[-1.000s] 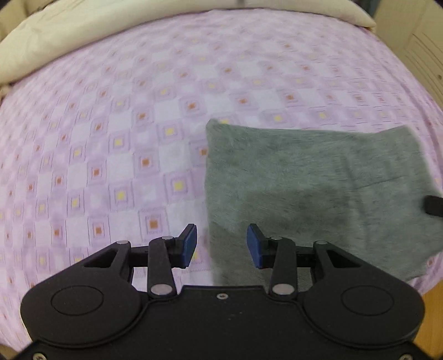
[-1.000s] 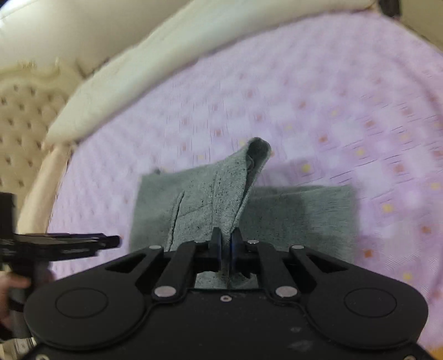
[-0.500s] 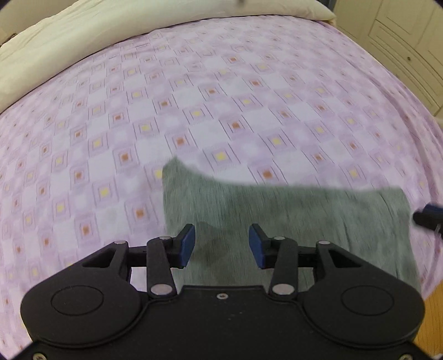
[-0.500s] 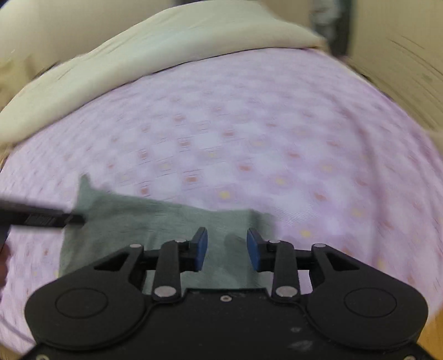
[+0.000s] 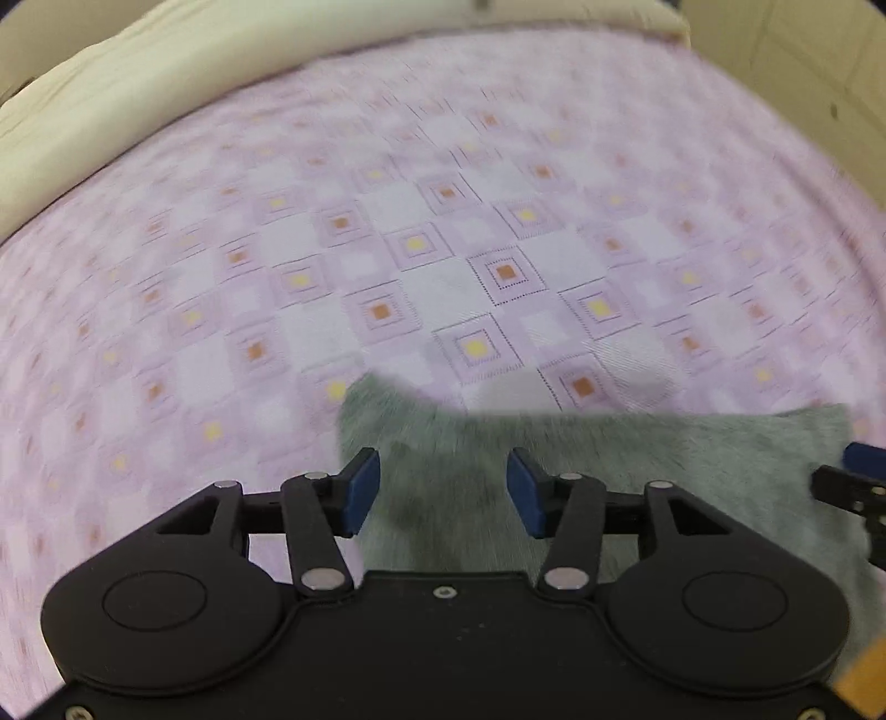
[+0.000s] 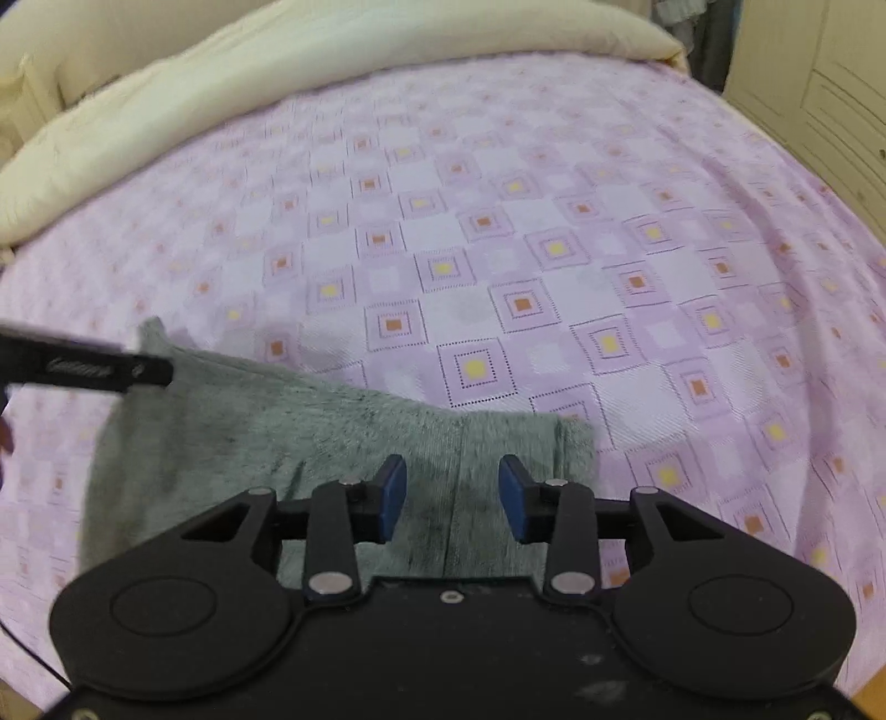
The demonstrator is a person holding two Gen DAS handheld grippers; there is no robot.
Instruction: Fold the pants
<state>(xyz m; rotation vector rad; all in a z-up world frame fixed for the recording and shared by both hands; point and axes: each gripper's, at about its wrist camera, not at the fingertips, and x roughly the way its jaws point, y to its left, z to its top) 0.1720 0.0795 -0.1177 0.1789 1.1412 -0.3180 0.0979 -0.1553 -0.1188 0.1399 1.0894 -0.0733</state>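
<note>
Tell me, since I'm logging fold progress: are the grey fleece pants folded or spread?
Folded: the grey fleece pants lie as one compact rectangle on the bedspread.

A bed in lilac checked sheet bears folded grey pants and what looks like a cream duvet.

The grey fuzzy pants lie folded into a flat, roughly rectangular bundle on the near part of the bed, its far left corner slightly raised and a seam running down the near middle.

Bedroom: patterned bedspread, duvet
</note>
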